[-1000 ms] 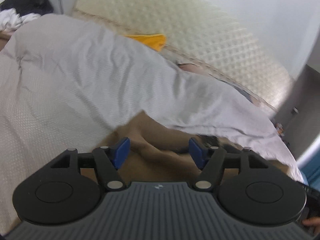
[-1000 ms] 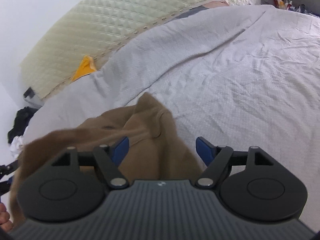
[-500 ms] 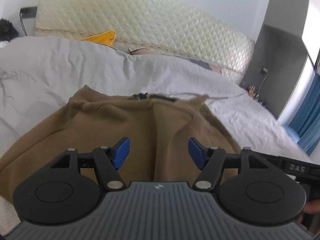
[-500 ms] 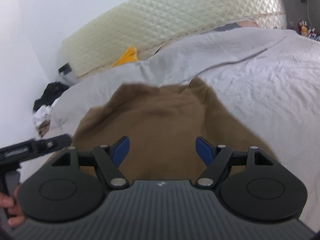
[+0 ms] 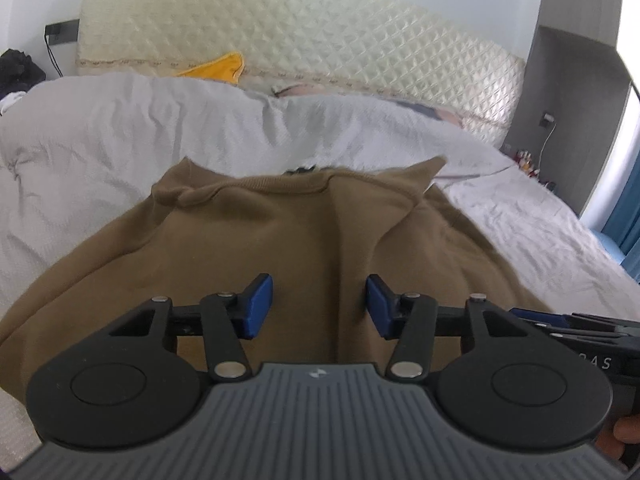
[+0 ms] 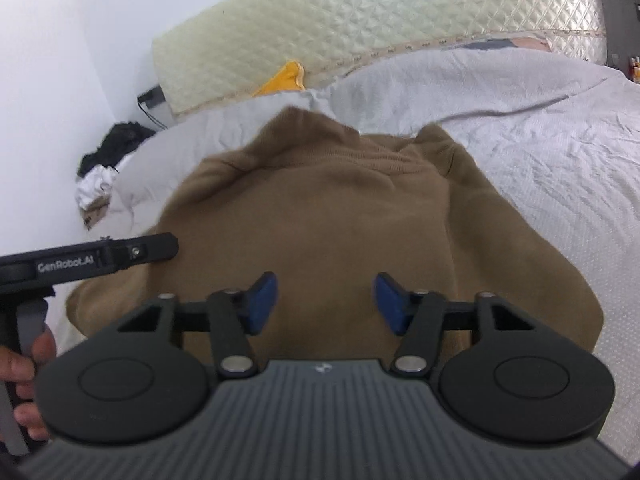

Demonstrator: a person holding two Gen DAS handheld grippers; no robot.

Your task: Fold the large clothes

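Note:
A large brown sweatshirt [image 5: 304, 236] lies spread on the grey bed cover [image 5: 120, 136], collar toward the headboard; it also shows in the right wrist view [image 6: 340, 216]. My left gripper [image 5: 320, 306] is open and empty, hovering over the garment's near part. My right gripper [image 6: 324, 302] is open and empty, also above the near part. The left gripper's body shows at the left edge of the right wrist view [image 6: 88, 260]; the right one's shows at the right edge of the left wrist view [image 5: 580, 324].
A cream quilted headboard [image 5: 320, 40] runs along the back. A yellow pillow [image 5: 220, 68] peeks behind the cover. A heap of dark and white clothes [image 6: 108, 160] lies at the bed's left. A grey cabinet [image 5: 568, 80] and a blue curtain [image 5: 624, 208] stand at the right.
The sweatshirt went from bunched and lifted to spread flat on the bed. Both grippers have swung round to face the headboard and moved closer over the garment's near part.

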